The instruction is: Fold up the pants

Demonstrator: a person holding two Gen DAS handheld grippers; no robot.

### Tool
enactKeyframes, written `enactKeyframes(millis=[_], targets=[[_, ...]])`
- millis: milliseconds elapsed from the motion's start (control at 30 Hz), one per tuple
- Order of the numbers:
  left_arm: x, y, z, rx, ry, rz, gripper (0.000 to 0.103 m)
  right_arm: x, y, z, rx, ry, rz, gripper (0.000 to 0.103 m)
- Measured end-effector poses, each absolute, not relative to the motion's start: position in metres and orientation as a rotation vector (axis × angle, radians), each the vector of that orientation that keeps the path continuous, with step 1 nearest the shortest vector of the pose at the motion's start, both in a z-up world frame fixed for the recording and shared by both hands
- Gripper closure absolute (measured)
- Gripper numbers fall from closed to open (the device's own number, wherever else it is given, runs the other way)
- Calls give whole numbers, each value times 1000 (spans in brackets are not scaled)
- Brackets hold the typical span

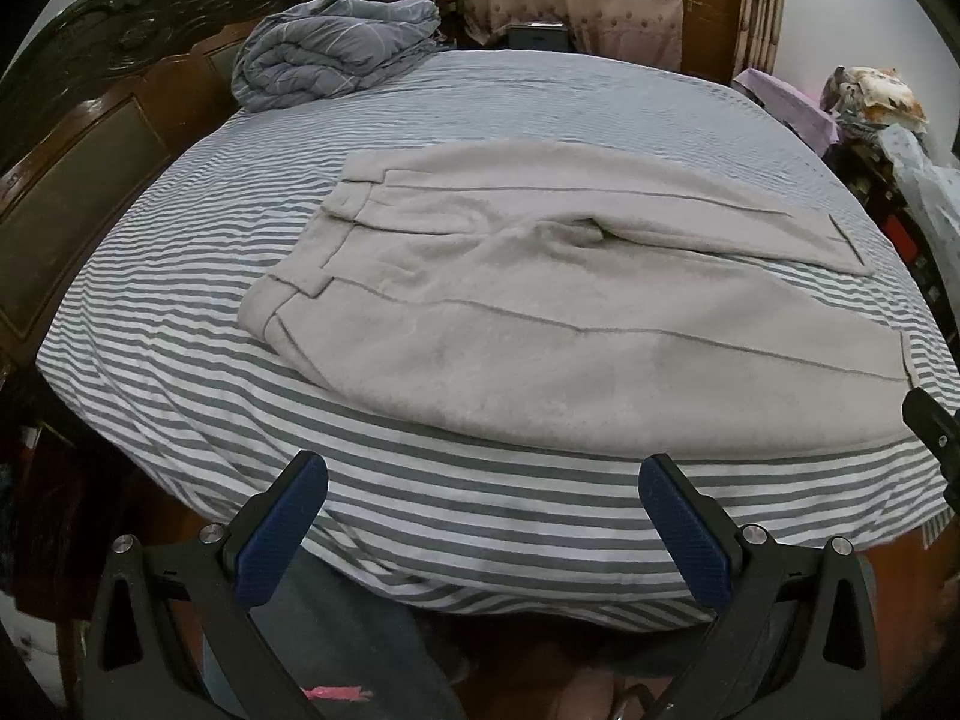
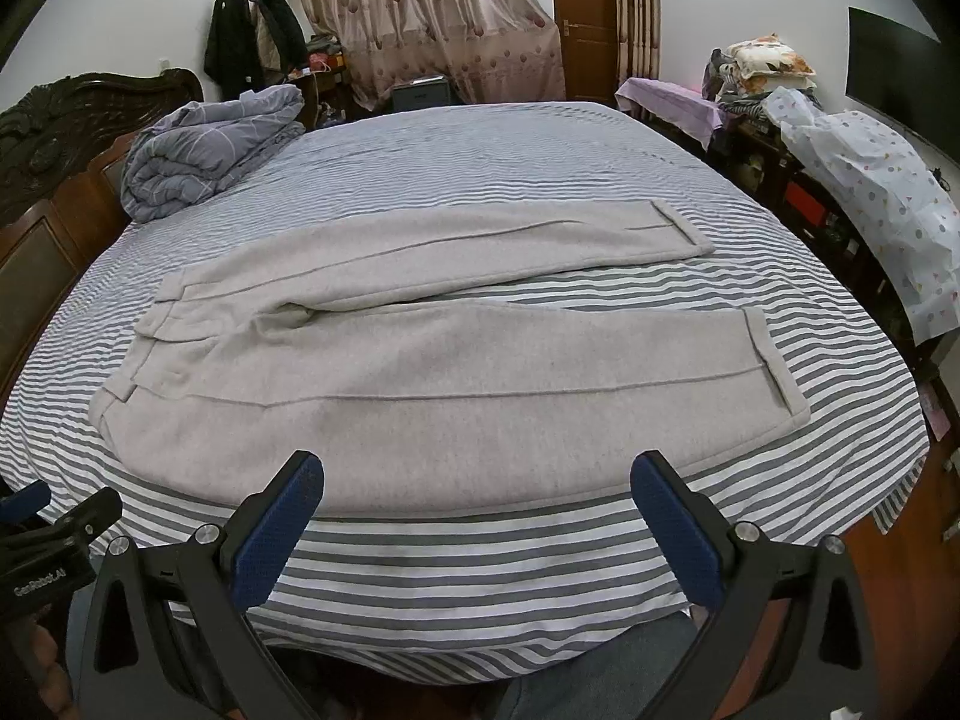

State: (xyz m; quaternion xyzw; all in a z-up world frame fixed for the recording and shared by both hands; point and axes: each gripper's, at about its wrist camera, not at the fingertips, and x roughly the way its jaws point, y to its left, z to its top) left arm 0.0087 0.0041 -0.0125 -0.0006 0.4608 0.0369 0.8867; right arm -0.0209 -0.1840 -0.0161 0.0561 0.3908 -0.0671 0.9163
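The pants (image 2: 420,354) lie flat on the striped bed (image 2: 480,144), waistband toward the headboard (image 1: 90,138) on the left, both legs running out to the right with a wedge of sheet showing between them. Nothing is folded yet. The left gripper (image 1: 483,501) hangs over the near edge of the bed with its jaws spread wide and empty; the right gripper (image 2: 477,498) does the same, just short of the near leg's long edge. Here is where it could slip: the cloth looks thick and soft, so a shallow pinch on that near edge may catch only the top layer and leave the under layer behind, giving a lopsided fold. The striped sheet sits right under the hem (image 2: 774,360), and a bite too deep could drag bedding up with the leg. If the two grippers lift unevenly, the near leg will likely land askew on the far one, cuffs out of line. The bunched fabric at the crotch (image 1: 591,228) could trap a crease. The quilt (image 1: 336,48) is well apart, no bother.
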Motion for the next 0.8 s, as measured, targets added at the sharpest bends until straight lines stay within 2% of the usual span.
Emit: enactKeyframes(millis=[800], targets=[[9, 4, -28, 18, 998, 89, 0, -19, -187, -22, 117, 814, -142, 2]])
